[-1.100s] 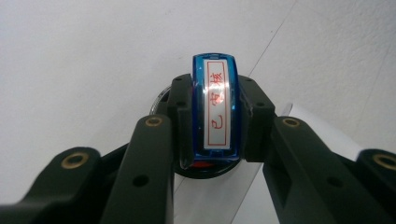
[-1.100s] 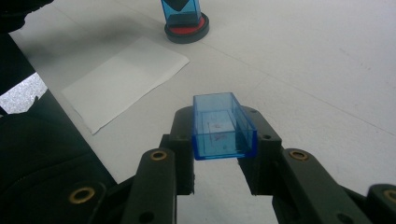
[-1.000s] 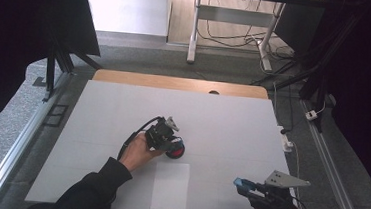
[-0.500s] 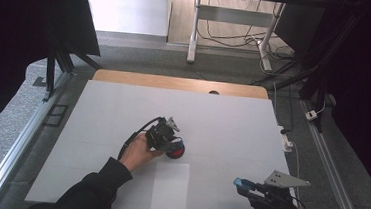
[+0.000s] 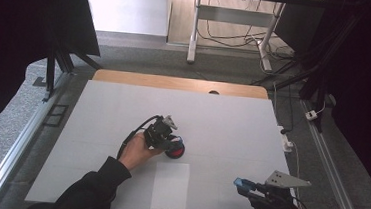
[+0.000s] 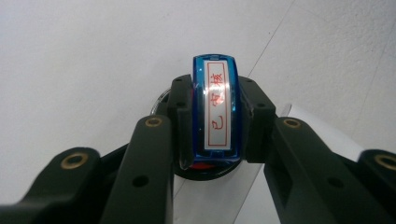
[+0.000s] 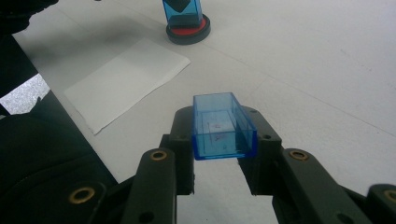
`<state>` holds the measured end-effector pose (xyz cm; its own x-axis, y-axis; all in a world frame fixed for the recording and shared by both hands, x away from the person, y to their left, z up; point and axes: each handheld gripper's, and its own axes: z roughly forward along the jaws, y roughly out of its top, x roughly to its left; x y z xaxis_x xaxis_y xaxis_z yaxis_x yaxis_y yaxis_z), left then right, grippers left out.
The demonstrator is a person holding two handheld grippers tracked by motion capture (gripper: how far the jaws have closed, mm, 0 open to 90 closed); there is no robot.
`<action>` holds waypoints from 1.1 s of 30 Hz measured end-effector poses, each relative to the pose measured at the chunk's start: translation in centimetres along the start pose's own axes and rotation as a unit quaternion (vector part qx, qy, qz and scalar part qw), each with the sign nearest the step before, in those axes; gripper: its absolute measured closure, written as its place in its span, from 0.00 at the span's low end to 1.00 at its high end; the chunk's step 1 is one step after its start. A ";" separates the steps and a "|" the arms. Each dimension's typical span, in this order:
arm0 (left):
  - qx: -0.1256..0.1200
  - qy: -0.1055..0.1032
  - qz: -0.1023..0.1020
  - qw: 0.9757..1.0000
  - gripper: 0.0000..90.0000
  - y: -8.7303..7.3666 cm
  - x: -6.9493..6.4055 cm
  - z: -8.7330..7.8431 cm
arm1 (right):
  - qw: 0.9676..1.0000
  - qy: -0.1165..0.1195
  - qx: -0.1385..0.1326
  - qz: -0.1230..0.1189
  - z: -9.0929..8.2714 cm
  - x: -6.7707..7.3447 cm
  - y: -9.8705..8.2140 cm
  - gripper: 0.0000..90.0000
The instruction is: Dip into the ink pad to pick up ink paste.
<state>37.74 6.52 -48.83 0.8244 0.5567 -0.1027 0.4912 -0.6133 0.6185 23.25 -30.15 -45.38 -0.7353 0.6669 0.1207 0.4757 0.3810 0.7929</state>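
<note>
- The right gripper (image 5: 245,185) sits at about 5 o'clock on the white table (image 5: 232,123), near its front edge, with its jaws clamped on a clear blue cap (image 7: 222,126) whose open end faces away from the hand. It is in the same spot as a second ago.
- The sheet of white paper (image 5: 170,186) lies flat at 6 o'clock, just left of that gripper and apart from it; it has not shifted.
- The left gripper (image 5: 169,142) is at the centre of the table, just beyond the paper, its jaws closed on a blue stamp (image 6: 216,112) with a white label bearing red characters.
- The stamp stands on a round red ink pad (image 5: 175,150) that rests on the table.
- Compared with a second ago, the left hand (image 5: 137,151) has barely moved, and the stamp remains on the pad.
</note>
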 end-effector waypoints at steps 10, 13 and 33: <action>-0.031 -0.019 -0.010 0.999 0.78 0.1 0.1 -1.4 | 1.000 -0.001 0.000 0.002 0.0 0.0 0.0 0.76; -0.038 -0.020 -0.007 0.999 0.78 0.0 -0.1 -2.0 | 1.000 -0.004 0.004 0.000 0.0 0.0 0.0 0.76; -0.073 -0.043 0.022 0.996 0.78 -0.5 -2.0 -5.1 | 1.000 -0.006 0.015 0.000 0.2 0.1 0.1 0.76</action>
<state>34.43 8.58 -44.93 0.8680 0.4776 -0.1361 0.4139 -0.5442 0.7297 23.34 -29.91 -45.47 -0.7299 0.6742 0.1129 0.4892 0.3998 0.7752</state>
